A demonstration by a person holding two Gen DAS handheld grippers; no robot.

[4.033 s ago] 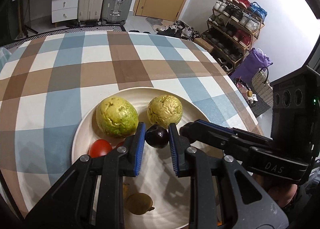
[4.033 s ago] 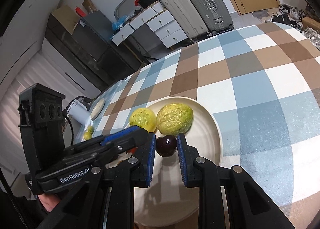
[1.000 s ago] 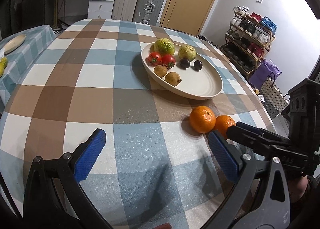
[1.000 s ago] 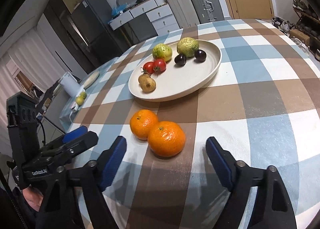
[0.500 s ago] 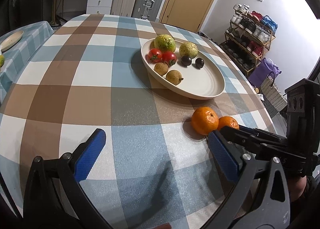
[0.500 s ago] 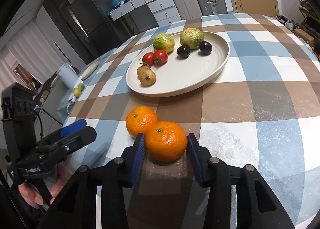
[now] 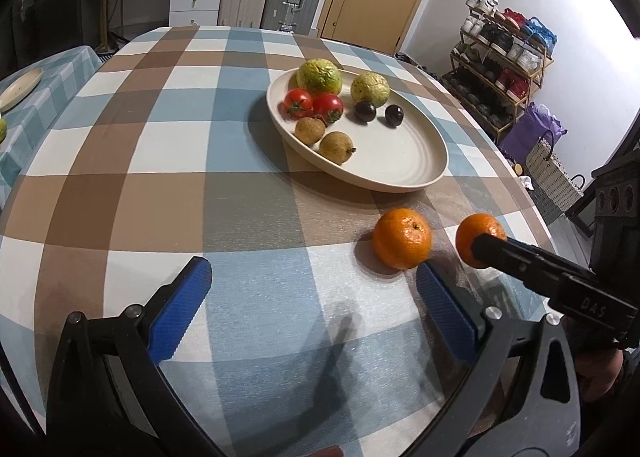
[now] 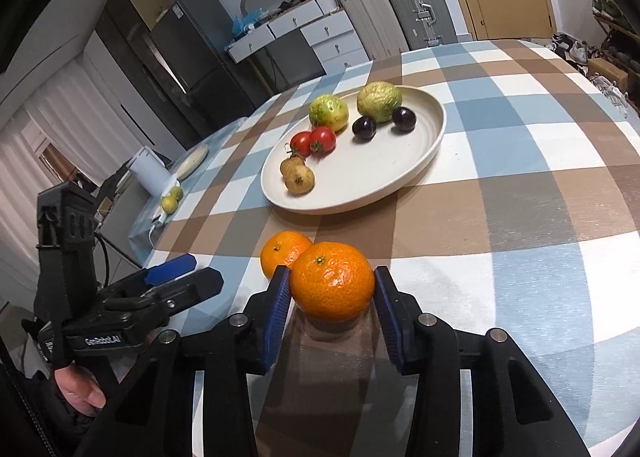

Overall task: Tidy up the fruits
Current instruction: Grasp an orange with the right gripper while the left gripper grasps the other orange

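Left gripper [image 7: 312, 309] hangs with jaws spread wide and empty over the checked tablecloth [image 7: 120, 161], the loose orange [image 7: 402, 238] just ahead of its right finger, and right gripper [image 8: 330, 293] clamps the second orange [image 8: 332, 280] near the plate [image 8: 404, 181].
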